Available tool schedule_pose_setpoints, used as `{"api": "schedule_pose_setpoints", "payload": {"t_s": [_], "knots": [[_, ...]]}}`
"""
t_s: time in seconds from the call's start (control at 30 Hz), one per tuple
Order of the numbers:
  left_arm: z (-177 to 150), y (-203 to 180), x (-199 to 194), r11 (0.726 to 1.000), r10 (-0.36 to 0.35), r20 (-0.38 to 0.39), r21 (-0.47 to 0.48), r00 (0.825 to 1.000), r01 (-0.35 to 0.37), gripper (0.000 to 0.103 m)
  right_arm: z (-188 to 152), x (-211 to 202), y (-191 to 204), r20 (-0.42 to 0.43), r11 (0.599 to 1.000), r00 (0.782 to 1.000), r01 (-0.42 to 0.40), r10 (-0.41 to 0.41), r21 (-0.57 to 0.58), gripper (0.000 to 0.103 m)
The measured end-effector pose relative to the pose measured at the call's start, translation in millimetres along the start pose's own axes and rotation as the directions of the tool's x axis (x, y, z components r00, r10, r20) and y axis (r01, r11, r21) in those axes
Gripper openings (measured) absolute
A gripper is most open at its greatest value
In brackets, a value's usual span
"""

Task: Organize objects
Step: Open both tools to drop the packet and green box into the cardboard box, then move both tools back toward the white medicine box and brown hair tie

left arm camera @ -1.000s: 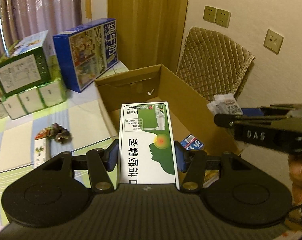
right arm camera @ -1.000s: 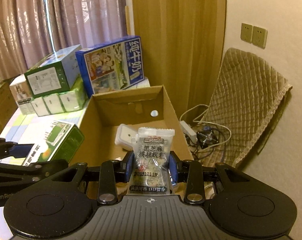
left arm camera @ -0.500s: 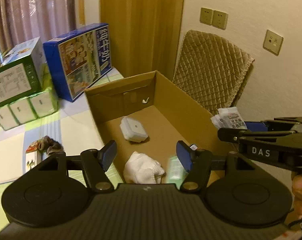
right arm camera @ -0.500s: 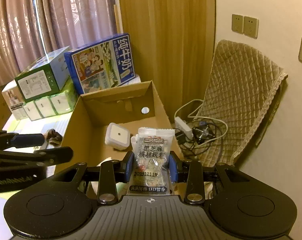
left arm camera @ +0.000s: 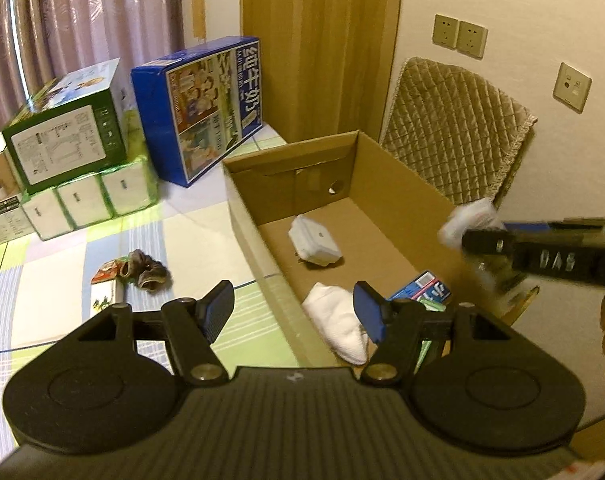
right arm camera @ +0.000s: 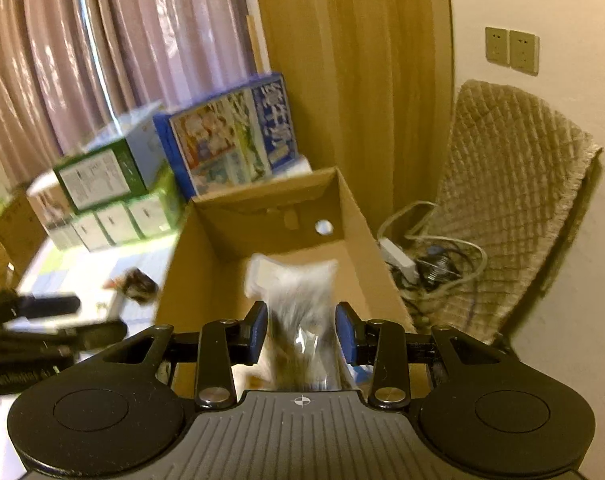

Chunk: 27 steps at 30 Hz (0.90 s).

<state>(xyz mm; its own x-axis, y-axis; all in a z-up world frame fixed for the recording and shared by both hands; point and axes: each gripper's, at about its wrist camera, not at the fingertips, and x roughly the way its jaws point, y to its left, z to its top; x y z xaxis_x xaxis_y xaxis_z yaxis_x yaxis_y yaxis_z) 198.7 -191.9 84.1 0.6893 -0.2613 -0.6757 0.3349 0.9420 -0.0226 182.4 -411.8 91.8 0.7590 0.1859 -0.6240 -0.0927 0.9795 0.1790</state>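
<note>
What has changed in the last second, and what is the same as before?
The left gripper let go of the green-and-white box, which dropped into the cardboard box; its jaws now stand open and empty. The right gripper has tipped, and the snack packet between its fingers is blurred; I cannot tell if it is still clamped. The white sock, white case and stacked boxes stayed.

matt cardboard box (left arm camera: 398, 184), glossy plastic snack packet (right arm camera: 302, 312), quilted cloth cushion (left arm camera: 454, 136)

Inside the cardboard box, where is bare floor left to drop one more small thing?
Bare floor lies in the cardboard box between the white case and its far wall, and along the right wall. The near end is crowded: white cloth, blue packet.
</note>
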Motion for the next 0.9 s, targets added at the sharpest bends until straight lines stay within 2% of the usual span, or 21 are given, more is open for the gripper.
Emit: {"api": "schedule_pose_setpoints", "payload": {"t_s": [0.03, 0.1, 0.43, 0.9], "knots": [[-1.6, 1.8, -0.2, 1.000, 0.003, -0.003, -0.002, 1.000, -0.003, 0.061, 1.9, 0.3, -0.3, 0.002, 1.000, 1.000, -0.007, 0.007, 0.012, 0.050], [-5.3, 4.9, -0.8, 1.000, 0.006, -0.008, -0.005, 1.000, -0.006, 0.061, 4.6, -1.6, -1.1, 0.014, 0.999, 1.000, -0.018, 0.018, 0.031, 0.055], [-20.3, 20.1, -14.6, 0.999, 0.022, -0.018, -0.032, 1.000, -0.023, 0.061, -0.4, -15.7, 9.8, 0.009, 1.000, 1.000, -0.019, 0.019, 0.008, 0.059], [-38.9, 53.2, -62.2, 0.994, 0.076, -0.005, -0.076, 0.997, -0.076, 0.066, -9.4, -47.1, 57.5, 0.040, 0.997, 0.997, -0.068, 0.070, -0.043, 0.071]]}}
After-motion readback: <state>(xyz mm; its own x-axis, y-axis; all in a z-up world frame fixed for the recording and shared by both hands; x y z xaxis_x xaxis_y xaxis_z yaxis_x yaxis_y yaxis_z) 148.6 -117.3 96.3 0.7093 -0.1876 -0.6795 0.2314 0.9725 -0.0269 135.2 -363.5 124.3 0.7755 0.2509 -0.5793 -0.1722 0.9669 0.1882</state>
